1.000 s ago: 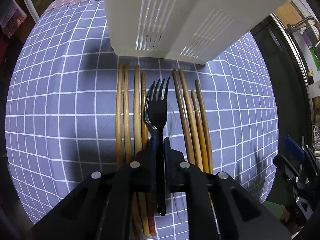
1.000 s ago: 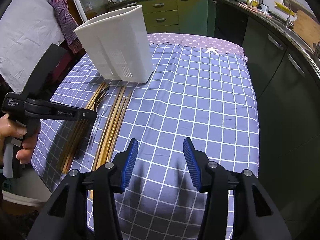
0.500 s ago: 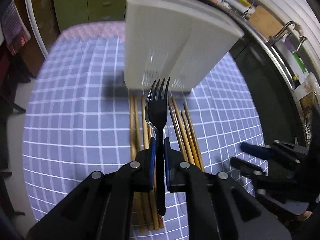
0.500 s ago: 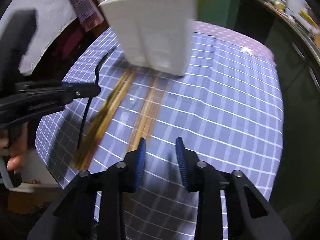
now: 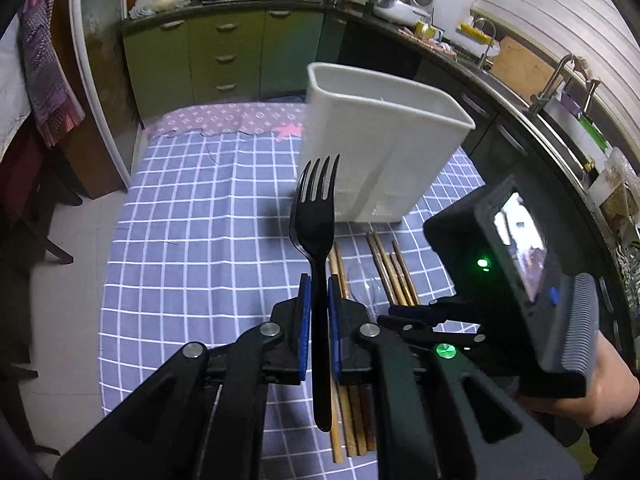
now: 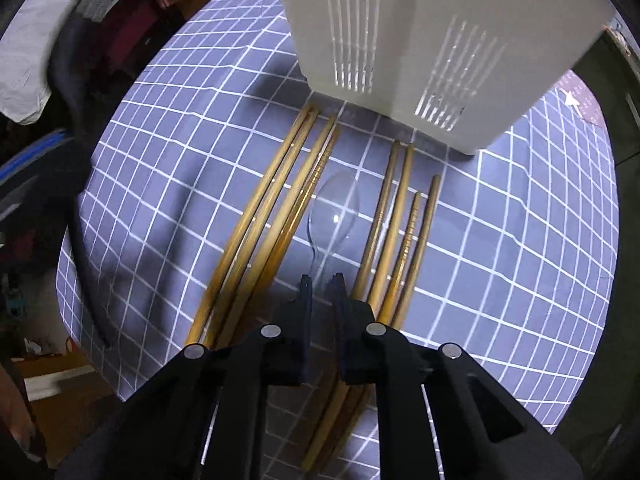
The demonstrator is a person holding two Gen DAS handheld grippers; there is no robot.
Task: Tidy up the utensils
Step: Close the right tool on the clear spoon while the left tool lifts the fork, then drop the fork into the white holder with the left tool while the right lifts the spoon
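My left gripper (image 5: 319, 292) is shut on a black plastic fork (image 5: 316, 216), tines up, held above the table in front of the white utensil holder (image 5: 380, 148). My right gripper (image 6: 322, 284) is low over the table, its jaws narrowly apart on either side of the handle of a clear plastic spoon (image 6: 334, 212) that lies between two groups of wooden chopsticks (image 6: 272, 216). The white holder (image 6: 420, 32) stands just beyond the chopstick tips. The right gripper's body (image 5: 520, 280) shows at the right of the left wrist view.
The table carries a blue checked cloth (image 5: 192, 216) with a purple patterned strip at its far end. Green kitchen cabinets (image 5: 224, 60) and a counter with a sink (image 5: 560, 92) lie beyond. The table's left edge drops to the floor.
My left gripper has lifted the fork up and tilted level. My right gripper has swung left and down over the chopsticks and narrowed its jaws around the clear spoon's handle.
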